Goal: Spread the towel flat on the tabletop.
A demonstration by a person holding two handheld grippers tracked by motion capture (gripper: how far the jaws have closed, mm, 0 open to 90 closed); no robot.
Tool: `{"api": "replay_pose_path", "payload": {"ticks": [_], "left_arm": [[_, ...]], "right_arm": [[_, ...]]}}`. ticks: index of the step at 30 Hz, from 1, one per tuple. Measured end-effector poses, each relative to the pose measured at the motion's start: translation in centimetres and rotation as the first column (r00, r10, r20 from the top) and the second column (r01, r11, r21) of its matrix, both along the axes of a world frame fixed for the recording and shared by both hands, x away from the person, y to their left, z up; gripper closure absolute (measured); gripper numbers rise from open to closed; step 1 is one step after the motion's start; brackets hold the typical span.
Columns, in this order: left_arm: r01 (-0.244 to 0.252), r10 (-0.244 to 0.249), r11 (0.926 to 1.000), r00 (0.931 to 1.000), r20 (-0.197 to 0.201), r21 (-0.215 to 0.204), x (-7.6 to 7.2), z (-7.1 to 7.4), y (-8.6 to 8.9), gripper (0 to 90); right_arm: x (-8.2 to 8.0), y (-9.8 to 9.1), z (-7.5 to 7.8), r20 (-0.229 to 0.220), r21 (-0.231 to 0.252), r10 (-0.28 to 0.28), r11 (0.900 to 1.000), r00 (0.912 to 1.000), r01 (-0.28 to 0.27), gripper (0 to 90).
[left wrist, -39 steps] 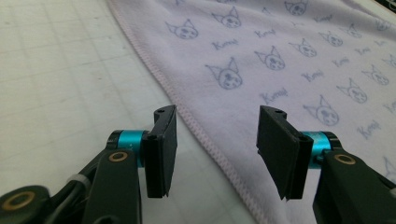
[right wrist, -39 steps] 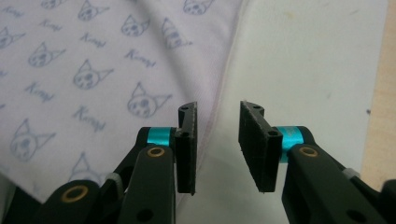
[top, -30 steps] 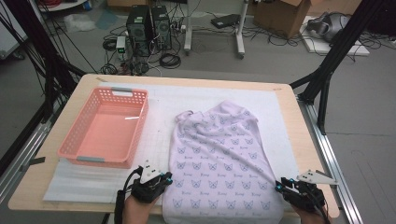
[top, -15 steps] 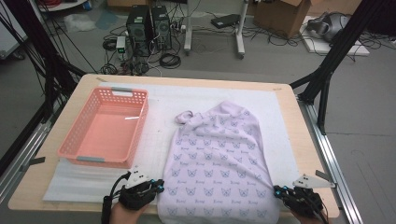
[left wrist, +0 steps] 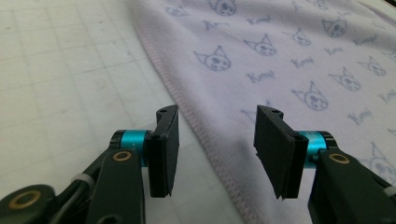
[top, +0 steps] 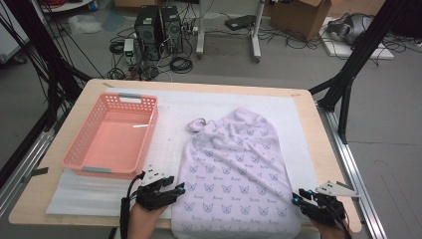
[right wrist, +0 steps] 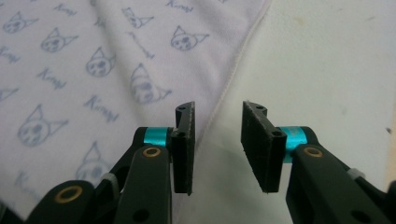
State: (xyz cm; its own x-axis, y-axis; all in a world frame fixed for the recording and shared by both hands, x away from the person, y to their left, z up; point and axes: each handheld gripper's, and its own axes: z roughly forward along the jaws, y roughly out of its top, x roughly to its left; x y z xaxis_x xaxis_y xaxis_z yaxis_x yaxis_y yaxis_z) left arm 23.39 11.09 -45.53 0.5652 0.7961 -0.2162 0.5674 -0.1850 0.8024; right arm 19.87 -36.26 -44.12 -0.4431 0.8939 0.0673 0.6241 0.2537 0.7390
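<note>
High view: the lilac cat-print cotton cloth (top: 234,174) lies flat between the left tool (top: 175,189) and right tool (top: 298,197), whose jaws have just opened apart, empty, apparently releasing its near corners after spreading.

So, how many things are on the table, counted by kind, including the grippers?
Cat-print cloth: 1
Pink plastic basket: 1
White mat: 1
Grippers: 2, left gripper and right gripper
Total: 5
</note>
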Motion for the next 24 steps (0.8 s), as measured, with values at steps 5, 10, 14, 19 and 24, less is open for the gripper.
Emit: {"api": "replay_pose_path", "payload": {"ticks": [5, 10, 14, 19, 24], "left_arm": [[0.000, -0.003, 0.9970, 0.9994, 0.036, 0.077, -0.4, 0.1, -0.7, 77.6], [0.023, -0.025, 0.9970, 0.9995, 0.019, 0.074, -1.9, 0.2, -0.2, 86.9], [0.056, -0.056, 0.9964, 0.9984, -0.004, 0.064, -4.0, 0.3, 0.9, 86.9], [0.075, -0.076, 0.9948, 0.9971, 0.008, 0.069, -5.3, 0.5, 0.9, 78.9], [0.018, -0.018, 0.9998, 0.9990, 0.040, -0.003, -3.7, 0.6, 1.1, 53.5]], "right_arm": [[1.4, 1.2, -0.4, -0.009, -0.016, 0.004, 0.9999, 0.9999, -0.004, 66.3], [0.6, 0.9, -0.2, -0.024, -0.022, 0.039, 0.9990, 0.9990, -0.039, 87.4], [-0.9, -0.2, -0.1, -0.037, -0.013, 0.051, 0.9986, 0.9980, -0.051, 87.9], [-2.8, -0.6, 0.2, -0.057, -0.016, 0.067, 0.9975, 0.9961, -0.068, 86.8], [-2.7, -0.9, 0.8, -0.008, 0.032, 0.035, 0.9989, 0.9994, -0.035, 66.4]]}}
